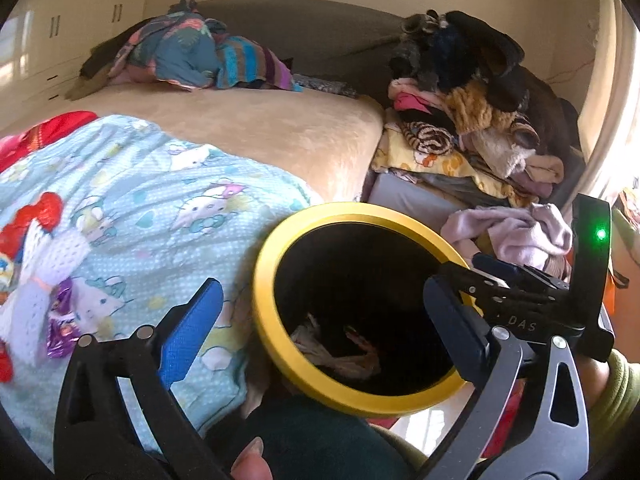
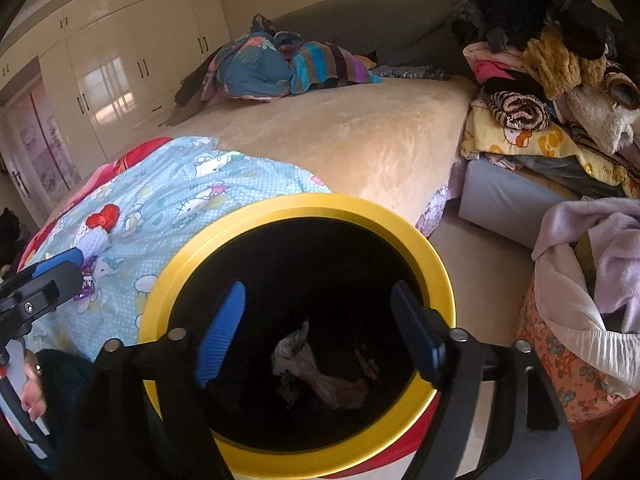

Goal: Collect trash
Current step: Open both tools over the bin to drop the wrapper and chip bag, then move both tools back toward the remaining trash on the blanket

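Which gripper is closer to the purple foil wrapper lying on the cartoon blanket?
Left. The left gripper reaches over the blanket beside the purple wrapper; the right gripper hangs open above the yellow-rimmed bin.

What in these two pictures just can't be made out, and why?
- Crumpled scraps at the bottom of the yellow-rimmed bin: right wrist view, too dark to say what they are.
- The bin's outside and base: both views, hidden by its own rim and the open right claw.
- Bed's lower left: left wrist view, cut off by the edge.
- Shiny purple bit on the cartoon blanket: too blurred to identify.
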Tool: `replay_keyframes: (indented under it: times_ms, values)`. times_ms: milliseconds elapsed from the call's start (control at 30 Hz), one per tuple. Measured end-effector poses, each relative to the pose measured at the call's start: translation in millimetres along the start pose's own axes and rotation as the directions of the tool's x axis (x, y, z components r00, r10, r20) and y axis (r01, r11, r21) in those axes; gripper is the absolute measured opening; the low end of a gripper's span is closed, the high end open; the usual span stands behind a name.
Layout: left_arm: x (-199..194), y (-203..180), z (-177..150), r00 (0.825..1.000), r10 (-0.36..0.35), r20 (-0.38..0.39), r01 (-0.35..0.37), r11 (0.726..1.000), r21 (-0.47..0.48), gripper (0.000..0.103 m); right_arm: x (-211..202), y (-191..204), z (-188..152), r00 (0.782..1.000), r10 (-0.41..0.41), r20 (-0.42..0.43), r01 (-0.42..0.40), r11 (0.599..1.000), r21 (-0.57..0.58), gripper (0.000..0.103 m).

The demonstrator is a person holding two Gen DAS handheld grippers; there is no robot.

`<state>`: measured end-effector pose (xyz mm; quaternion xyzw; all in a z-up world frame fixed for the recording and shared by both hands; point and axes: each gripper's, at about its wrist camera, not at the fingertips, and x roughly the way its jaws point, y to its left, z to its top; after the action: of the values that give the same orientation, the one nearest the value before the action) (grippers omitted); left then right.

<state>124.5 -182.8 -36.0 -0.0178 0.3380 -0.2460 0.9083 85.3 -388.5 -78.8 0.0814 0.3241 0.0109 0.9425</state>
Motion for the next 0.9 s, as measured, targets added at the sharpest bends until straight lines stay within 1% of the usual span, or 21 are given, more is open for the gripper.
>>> replay_keyframes:
  times_ms: [133,167,367,567,767,900]
  values:
    - [-15.0,7.3,0.0,0.999,0.028,0.032,-0.027,1.0,-0.007,0.092,-6.0,11.0,3.4,1.0,0.009,0.018,-0.009,1.0,-0.022,0.079]
    - [-18.2,8.5,-0.1,0.999,0.033,0.037,-0.033,0.999,-0.008,0.092,-7.3,13.6,3.9,1.0,0.011,0.022,-0.01,1.0,-0.029,0.081]
    - [-42.2,18.9,0.1,0.993,0.076,0.088,-0.075,0.997,-0.022,0.092,-17.2,34.9,8.9,0.998,0.036,0.048,-0.032,0.997,-0.072,0.085]
    - [-60.9,30.7,0.4,0.987,0.102,0.121,-0.097,0.994,-0.049,0.092,-28.4,61.0,12.6,0.995,0.073,0.075,-0.064,0.991,-0.116,0.087]
    - [-80.9,45.3,1.9,0.976,0.144,0.166,-0.132,0.988,-0.081,0.092,-35.5,84.9,15.2,0.99,0.109,0.09,-0.095,0.985,-0.147,0.088]
    - [-93.7,54.2,3.0,0.965,0.178,0.194,-0.161,0.982,-0.098,0.092,-38.1,100.6,15.2,0.987,0.126,0.097,-0.108,0.98,-0.168,0.088]
